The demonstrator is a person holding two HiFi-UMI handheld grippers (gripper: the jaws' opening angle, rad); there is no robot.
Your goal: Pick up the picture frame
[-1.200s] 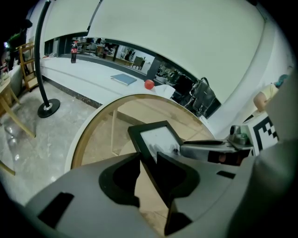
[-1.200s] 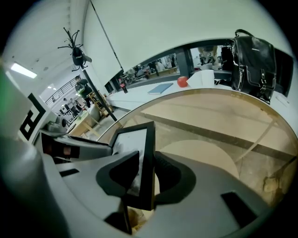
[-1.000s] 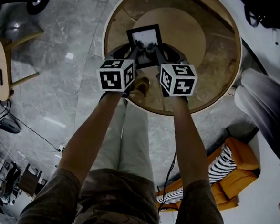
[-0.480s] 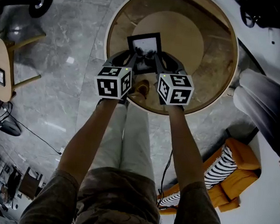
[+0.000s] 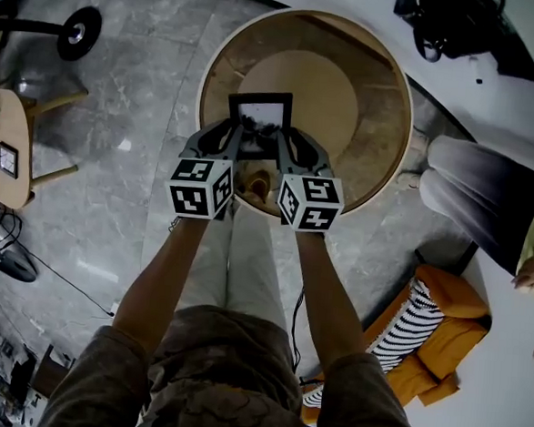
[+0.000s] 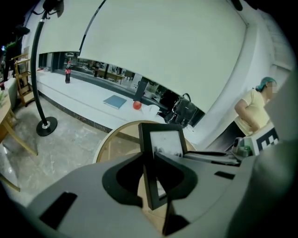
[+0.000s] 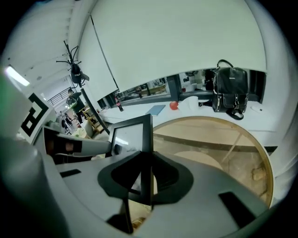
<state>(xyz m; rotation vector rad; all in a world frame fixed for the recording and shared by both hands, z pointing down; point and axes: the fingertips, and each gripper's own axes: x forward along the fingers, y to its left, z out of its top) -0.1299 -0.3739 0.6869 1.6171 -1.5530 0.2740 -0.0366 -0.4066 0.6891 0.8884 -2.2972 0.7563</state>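
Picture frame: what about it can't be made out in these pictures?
- Photo in the picture frame: too small and dark in the head view, pale and blurred in both gripper views.
- Lower corners, head view: covered by the left gripper and right gripper, whose jaws have just been closing on its sides.
- Its back: faces away in every view.
- Clearance above the table: not shown.

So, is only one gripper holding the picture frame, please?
No, the left gripper and right gripper, jaws just closing further, each clamp one side of the picture frame.
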